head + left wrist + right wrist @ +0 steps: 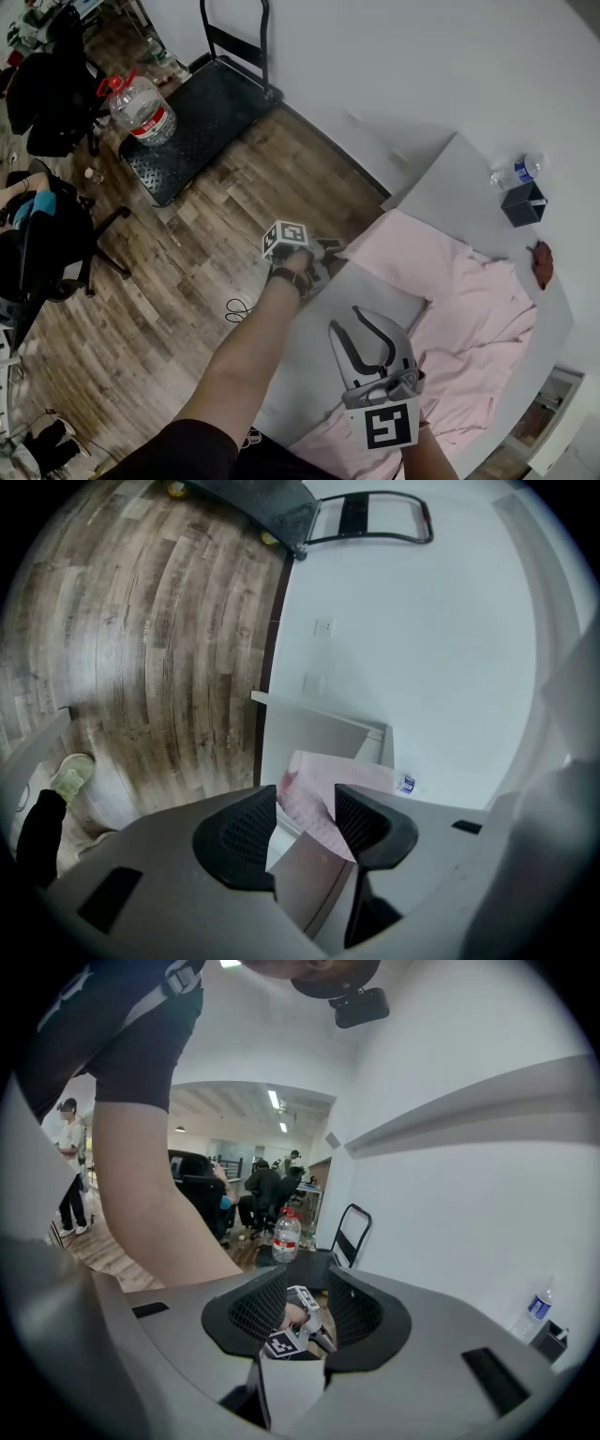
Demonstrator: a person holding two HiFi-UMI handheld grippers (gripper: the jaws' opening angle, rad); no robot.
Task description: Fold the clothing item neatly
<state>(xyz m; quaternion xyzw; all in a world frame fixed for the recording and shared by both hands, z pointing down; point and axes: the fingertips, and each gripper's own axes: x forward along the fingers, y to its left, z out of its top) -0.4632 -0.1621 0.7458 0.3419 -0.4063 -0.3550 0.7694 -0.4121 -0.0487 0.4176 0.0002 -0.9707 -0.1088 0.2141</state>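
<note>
A pink garment [469, 309] lies spread and rumpled over a white table [459, 187] at the right of the head view. My left gripper [323, 253] hovers at the table's near-left corner, just at the garment's edge, its marker cube facing up. In the left gripper view its jaws [305, 822] stand open, and the pink cloth [323, 785] shows beyond the gap, on the table. My right gripper [354, 323] is lower in the head view, above the garment's near part, open and empty. Through its gap [307, 1302] I see the left gripper [295, 1330].
At the table's far end stand a small water bottle [516, 172], a dark box [523, 203] and a dark red object [542, 262]. On the wood floor are a black platform trolley [202, 112], a large water jug [141, 108] and office chairs [47, 225].
</note>
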